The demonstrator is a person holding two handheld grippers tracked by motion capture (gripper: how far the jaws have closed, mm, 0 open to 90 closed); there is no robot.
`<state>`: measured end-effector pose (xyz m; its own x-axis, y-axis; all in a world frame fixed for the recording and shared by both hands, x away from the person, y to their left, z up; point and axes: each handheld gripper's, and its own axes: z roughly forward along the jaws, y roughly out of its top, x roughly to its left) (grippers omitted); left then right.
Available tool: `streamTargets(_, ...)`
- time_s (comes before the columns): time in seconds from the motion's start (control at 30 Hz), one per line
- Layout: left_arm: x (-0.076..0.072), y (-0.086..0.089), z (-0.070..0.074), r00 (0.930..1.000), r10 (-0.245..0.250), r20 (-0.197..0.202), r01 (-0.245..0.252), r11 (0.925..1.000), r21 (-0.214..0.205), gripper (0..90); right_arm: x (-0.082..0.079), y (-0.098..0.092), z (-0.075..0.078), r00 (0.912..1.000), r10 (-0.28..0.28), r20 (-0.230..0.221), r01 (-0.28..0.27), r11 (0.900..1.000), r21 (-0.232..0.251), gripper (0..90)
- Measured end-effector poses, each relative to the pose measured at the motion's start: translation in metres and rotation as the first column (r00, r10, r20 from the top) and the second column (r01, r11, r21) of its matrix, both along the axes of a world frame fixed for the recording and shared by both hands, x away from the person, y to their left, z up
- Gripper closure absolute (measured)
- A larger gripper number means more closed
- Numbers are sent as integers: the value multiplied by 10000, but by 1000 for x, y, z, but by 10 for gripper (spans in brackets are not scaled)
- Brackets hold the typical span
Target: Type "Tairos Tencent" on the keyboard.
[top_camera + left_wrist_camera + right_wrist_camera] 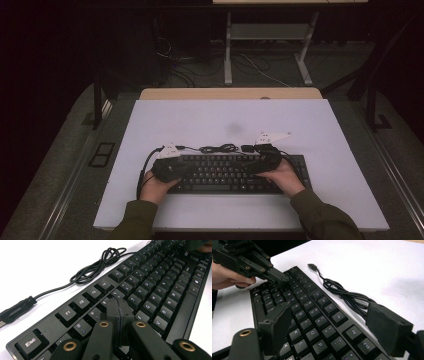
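Black full-size plastic keyboard lies flat on the white tabletop, near the person's edge, long side running left to right. Its thin black cable is bunched in a loose coil just behind the top key row, with the USB plug resting loose on the tabletop.

Left claw: jaws pressed together, nothing between them. The closed tip sits over the left part of the keyboard, around the number row and the top letter row. Contact with the keys: can't tell. In the right gripper view the left claw comes in at a slant, with the hand behind it.

Right claw: jaws spread wide, gripping nothing. One pad sits over the letter keys; the other sits past the keyboard's back edge, over the cable side. In the high view both hands rest at the keyboard's ends, right claw at the right half.
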<state>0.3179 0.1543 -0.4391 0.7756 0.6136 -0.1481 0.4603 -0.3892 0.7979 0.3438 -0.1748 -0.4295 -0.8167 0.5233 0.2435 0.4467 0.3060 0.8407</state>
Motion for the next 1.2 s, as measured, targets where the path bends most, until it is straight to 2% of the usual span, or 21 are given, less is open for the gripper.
streamTargets(0.1, 0, 1, 1, 10000, -11, 49, 11, 10000, -8, 883, 0, 3, 0, 10000, 1, -48, 0, 10000, 39, 202)
streamTargets(0.2, -1, 2, 3, 10000, 7, 67, -7, 10000, -38, 841, 2, 8, 1, 10000, 58, -59, -58, 9999, 92, 203)
streamTargets(0.53, -7, 6, 5, 9997, 237, -20, -237, 9995, -205, 662, 4, 27, 4, 9980, 593, -207, -590, 9981, 149, 249)
streamTargets(0.77, -9, 5, 4, 9991, 405, -102, -406, 9991, -115, 468, 2, 32, 5, 9955, 897, -301, -891, 9958, 215, 406)
streamTargets(0.9, -10, 5, 4, 9988, 490, 21, -490, 9988, 4, 362, 0, 33, 6, 9931, 1123, -332, -1115, 9935, 239, 516)
streamTargets(1.2, -11, 4, 2, 9982, 590, 111, -590, 9983, -21, 274, -6, 38, 5, 9865, 1602, -341, -1605, 9870, -74, 751)
